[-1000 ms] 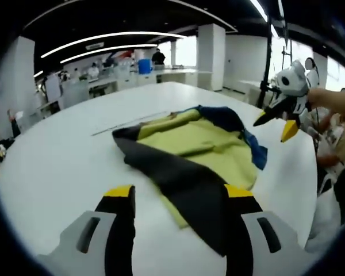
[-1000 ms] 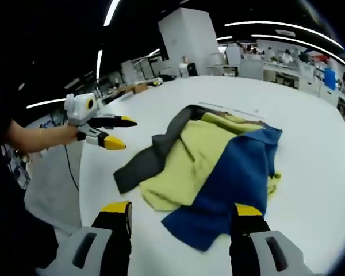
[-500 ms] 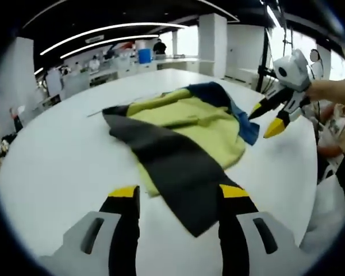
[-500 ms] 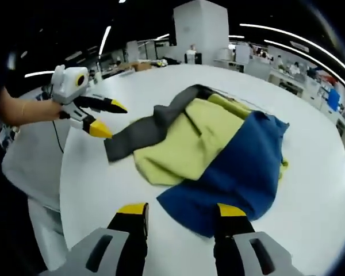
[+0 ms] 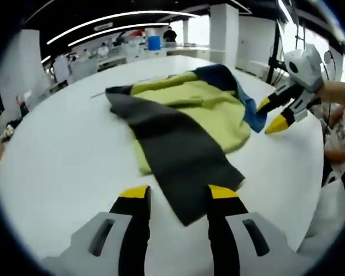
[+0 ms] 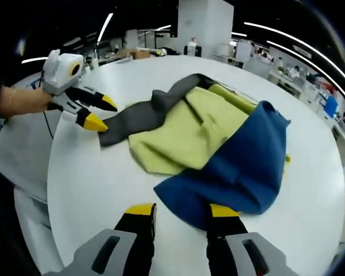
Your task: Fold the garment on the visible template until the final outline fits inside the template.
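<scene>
A crumpled garment lies on the round white table (image 5: 57,144). It has a yellow-green middle (image 5: 201,109), a dark grey panel (image 5: 172,149) and a blue part (image 5: 218,77). In the left gripper view my left gripper (image 5: 178,198) is open, and the grey panel's near end lies between its yellow-tipped jaws. My right gripper (image 5: 274,114) hovers open by the blue edge. In the right gripper view the right gripper (image 6: 182,214) is open with the blue part (image 6: 247,161) reaching its right jaw. The left gripper (image 6: 98,112) is open at the end of the grey panel (image 6: 138,118).
A thin line (image 5: 98,94) runs on the table by the garment's far grey corner. The table's edge (image 6: 54,190) curves close to both grippers. A hand (image 5: 339,92) holds the right gripper. Desks, pillars and people stand far behind.
Both grippers have come closer to the garment, the left to the grey end and the right to the blue edge. The gap between each pair of jaws has narrowed. The garment lies as before.
</scene>
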Tool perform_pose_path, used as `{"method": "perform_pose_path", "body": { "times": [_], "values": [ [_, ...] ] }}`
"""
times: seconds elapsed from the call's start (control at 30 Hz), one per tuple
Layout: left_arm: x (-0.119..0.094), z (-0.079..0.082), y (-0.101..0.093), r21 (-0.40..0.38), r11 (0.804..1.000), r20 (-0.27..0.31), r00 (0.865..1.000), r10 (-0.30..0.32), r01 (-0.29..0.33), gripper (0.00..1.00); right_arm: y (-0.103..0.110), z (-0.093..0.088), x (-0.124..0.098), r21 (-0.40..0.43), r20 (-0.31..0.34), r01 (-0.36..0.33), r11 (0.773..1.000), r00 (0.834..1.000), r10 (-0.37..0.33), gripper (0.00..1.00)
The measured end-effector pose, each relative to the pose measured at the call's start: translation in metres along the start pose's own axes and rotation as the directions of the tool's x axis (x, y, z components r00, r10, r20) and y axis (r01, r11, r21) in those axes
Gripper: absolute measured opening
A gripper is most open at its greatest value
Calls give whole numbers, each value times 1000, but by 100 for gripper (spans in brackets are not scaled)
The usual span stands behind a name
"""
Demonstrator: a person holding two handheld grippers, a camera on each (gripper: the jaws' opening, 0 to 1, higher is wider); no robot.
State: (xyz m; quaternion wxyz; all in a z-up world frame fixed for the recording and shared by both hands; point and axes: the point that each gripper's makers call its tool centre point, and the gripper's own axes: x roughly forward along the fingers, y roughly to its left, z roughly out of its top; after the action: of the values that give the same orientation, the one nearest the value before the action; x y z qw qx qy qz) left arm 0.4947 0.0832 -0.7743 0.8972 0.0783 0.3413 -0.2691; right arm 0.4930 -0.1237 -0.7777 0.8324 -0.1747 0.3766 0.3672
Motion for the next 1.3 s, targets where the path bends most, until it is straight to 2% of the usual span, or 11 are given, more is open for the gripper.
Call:
{"method": "perform_pose_path", "body": {
  "times": [0.07,0.2,0.5,0.57,0.63,0.83,1.1,1.3],
  "values": [
    [0,1,1,28,1000,8,1000,9,-9,34,-2,0,0,12,0,11,1000,1000,-11,27],
    [0,1,0,20,999,19,999,26,-26,32,-8,1,1,38,7,40,998,999,-41,21],
    [-2,2,-4,-30,998,37,998,58,-57,17,-17,0,2,64,3,89,994,996,-89,4],
    [-1,4,-5,-15,998,43,997,59,-58,10,-19,0,1,57,2,94,994,996,-94,0],
    [0,5,-4,23,998,57,997,59,-60,5,-21,0,1,66,5,92,994,996,-92,0],
    [3,6,1,-21,999,56,997,48,-47,2,-21,0,1,70,16,88,994,996,-89,0],
    [2,6,1,-35,998,50,998,50,-48,1,-20,1,-1,79,14,93,993,995,-94,0],
    [-12,19,-1,-16,999,80,996,41,-40,1,-19,15,-18,87,69,85,993,993,-91,0]
  ]
}}
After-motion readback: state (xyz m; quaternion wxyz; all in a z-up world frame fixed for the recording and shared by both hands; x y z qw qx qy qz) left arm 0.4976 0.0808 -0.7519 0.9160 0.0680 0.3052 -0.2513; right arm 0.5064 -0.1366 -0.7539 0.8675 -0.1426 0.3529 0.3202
